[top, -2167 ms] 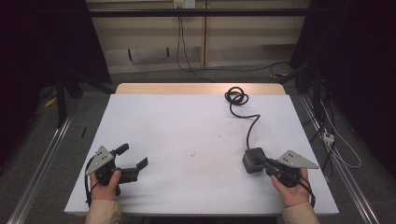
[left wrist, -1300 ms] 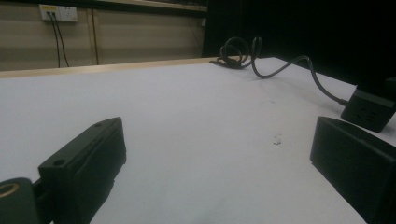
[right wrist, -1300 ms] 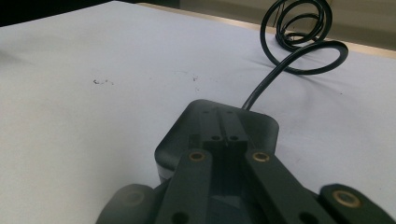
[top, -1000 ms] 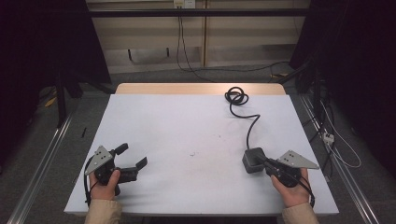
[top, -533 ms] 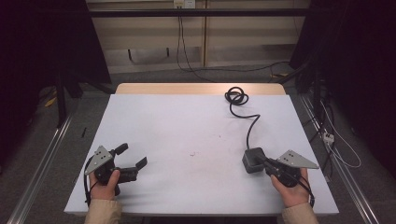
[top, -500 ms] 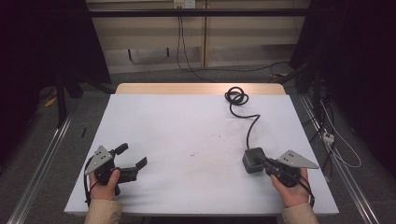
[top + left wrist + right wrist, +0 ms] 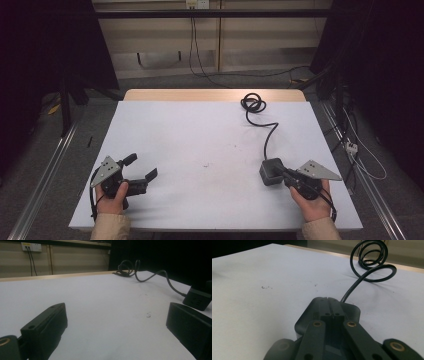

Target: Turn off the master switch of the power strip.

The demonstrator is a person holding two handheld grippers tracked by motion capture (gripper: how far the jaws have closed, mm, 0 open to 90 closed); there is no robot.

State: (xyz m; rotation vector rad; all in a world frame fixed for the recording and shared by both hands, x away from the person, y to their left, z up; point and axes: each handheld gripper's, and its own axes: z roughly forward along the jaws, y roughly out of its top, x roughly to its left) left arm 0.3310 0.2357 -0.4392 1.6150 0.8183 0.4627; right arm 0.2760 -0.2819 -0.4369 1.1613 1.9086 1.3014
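Right gripper point(image 7: 283, 174) sits at the near right of the table point(image 7: 200, 130), its 2 jaws clenched together, tips resting on top of the black power cube point(image 7: 271, 171). From the cube, a black cord point(image 7: 267, 134) snakes to a coil near the table's far edge. Left gripper point(image 7: 141, 170), well left of the cube, jaws spread wide, holding nothing.

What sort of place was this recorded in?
Probably a lab or recording bay: a bare white table flanked by dark curtains, floor rails, loose floor cables, and a wall socket.
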